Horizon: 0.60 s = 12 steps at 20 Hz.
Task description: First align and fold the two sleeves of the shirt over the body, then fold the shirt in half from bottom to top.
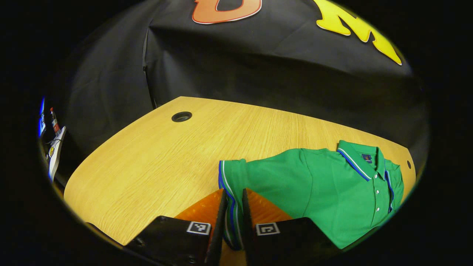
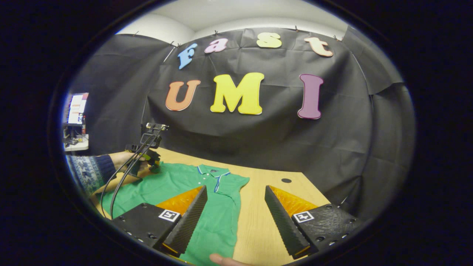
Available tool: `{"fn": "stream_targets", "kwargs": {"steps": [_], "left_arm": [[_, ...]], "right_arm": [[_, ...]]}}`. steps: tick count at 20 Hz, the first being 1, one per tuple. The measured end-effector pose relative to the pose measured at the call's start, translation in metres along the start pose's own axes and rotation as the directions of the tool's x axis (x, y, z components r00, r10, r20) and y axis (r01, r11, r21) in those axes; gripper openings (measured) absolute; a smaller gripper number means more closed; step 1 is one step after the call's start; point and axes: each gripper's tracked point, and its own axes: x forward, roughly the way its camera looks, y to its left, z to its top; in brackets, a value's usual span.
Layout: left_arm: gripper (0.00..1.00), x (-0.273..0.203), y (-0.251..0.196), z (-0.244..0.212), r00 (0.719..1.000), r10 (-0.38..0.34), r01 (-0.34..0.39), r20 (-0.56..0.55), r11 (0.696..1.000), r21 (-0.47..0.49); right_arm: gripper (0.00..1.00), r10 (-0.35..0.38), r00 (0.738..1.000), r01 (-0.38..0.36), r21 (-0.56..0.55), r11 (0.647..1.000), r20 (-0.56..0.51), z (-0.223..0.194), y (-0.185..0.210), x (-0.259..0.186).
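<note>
The right tongs [image 2: 235,207] had black, screw-studded bodies with square coded markers and ribbed fingers. The person's sleeve [image 2: 88,171] was blue patterned knit; black cables [image 2: 122,177] looped beside it.

The left gripper view sits low and very close to the green shirt [image 1: 325,192], looking along the table [image 1: 147,166]. The right gripper view looks from higher and farther back. Both see that shirt.

Shirt [image 1: 317,192] green w/ blue-and-white striped trim on collar [image 1: 356,162] & sleeve cuff [image 1: 226,184], white buttons. Surface [image 1: 155,162] light wood grain, yellowish. Sleeve [image 2: 88,170] of person: blue patterned knit.
</note>
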Motion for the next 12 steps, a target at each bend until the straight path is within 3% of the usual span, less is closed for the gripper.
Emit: {"fn": "stream_targets", "kwargs": {"steps": [2,3,4,5,6,12], "left_arm": [[0.14,0.000,-0.007,-0.002,1.000,0.010,-0.009,-0.021,0.999,0.042],[0.12,-0.003,-0.010,-0.001,0.999,0.019,-0.017,-0.033,0.998,0.063],[0.10,-0.006,-0.014,0.001,0.999,0.022,-0.019,-0.040,0.997,0.077],[0.24,-0.010,-0.022,0.003,0.999,0.016,-0.013,-0.040,0.997,0.078],[0.09,-0.015,-0.030,0.009,1.000,0.004,-0.002,-0.029,0.997,0.076],[0.09,-0.039,-0.079,0.039,0.999,-0.033,0.028,0.027,0.987,0.159]], "right_arm": [[0.95,-0.003,1.000,0.003,-0.006,1.000,0.004,-0.001,-0.002,-0.003],[0.95,-0.007,1.000,0.007,-0.008,1.000,0.008,0.000,-0.005,-0.003],[0.95,-0.013,1.000,0.013,-0.008,1.000,0.012,0.001,-0.007,-0.004],[0.95,-0.017,1.000,0.017,-0.005,1.000,0.016,0.002,-0.009,-0.004],[0.95,-0.020,1.000,0.020,-0.001,1.000,0.018,0.002,-0.011,-0.005],[0.95,-0.027,0.999,0.027,0.011,1.000,0.018,0.002,-0.015,-0.005]]}}
